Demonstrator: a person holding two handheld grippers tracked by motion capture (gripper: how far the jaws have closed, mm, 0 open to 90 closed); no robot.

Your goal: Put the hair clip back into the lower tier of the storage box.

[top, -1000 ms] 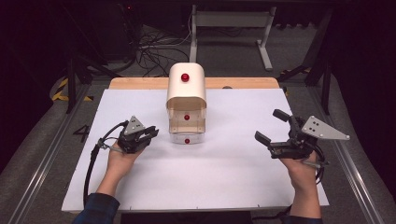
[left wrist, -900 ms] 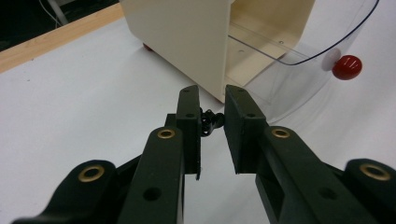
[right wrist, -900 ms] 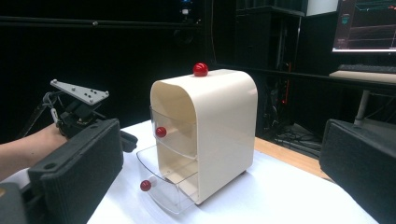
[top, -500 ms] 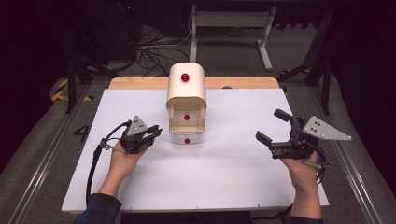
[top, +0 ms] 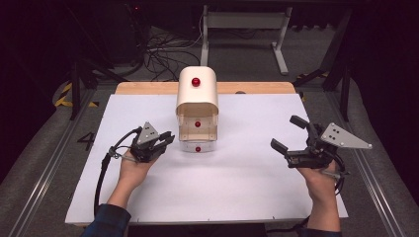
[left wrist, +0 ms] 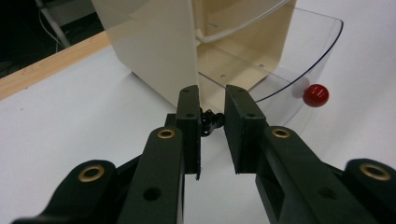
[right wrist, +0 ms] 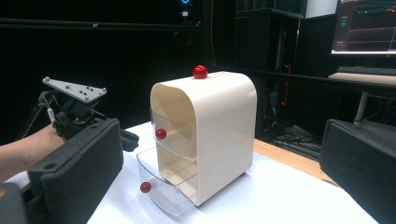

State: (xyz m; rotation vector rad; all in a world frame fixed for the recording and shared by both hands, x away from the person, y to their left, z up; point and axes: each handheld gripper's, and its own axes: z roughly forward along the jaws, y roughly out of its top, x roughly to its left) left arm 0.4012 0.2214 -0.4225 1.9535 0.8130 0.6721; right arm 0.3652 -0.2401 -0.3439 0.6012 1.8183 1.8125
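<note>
A cream drawer cabinet [top: 197,94] with a red knob on top stands at the middle back of the white table sheet [top: 222,192]. Its lower clear drawer [top: 197,145] is pulled out a little; the upper one is in. My left gripper [top: 170,136] lies just left of that drawer, pointing at it. Its jaws are nearly together, with a small dark bit between them that I cannot identify. In the left gripper view my left gripper [left wrist: 212,93] faces the cabinet's corner, the drawer's red knob [left wrist: 316,95] to the right. My right gripper [top: 285,132] is open, well right of the cabinet [right wrist: 219,135].
A wooden strip [top: 148,88] runs along the table's back edge behind the sheet. Beyond it are cables and a metal stand [top: 242,29] on the floor. Metal rails [top: 44,168] flank the table. A monitor [right wrist: 369,23] glows far back in the right gripper view.
My left gripper has crept slightly toward the lower drawer. The right gripper has stayed where it was, still open.
</note>
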